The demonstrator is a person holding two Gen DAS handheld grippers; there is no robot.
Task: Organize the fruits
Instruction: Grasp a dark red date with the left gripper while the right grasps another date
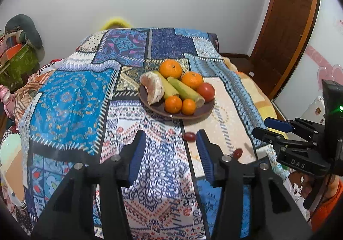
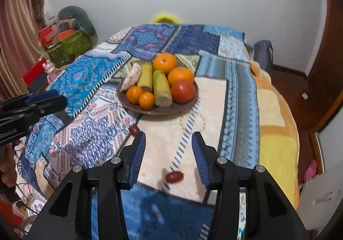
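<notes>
Both claws spread, nothing pinched: my left claw (image 1: 171, 139) and right claw (image 2: 169, 141) hover over the bed's patchwork blanket (image 1: 70, 98). Brown plate (image 1: 199, 111) ahead holds four oranges (image 1: 170, 68), two green bananas (image 1: 184, 89), a tomato (image 1: 205, 92) and a peeled citrus piece (image 1: 153, 87). Two red grapes loose on the blanket: one (image 1: 190, 136) just beside my left claw's right finger, another (image 2: 174, 176) between my right claw's fingers, untouched.
</notes>
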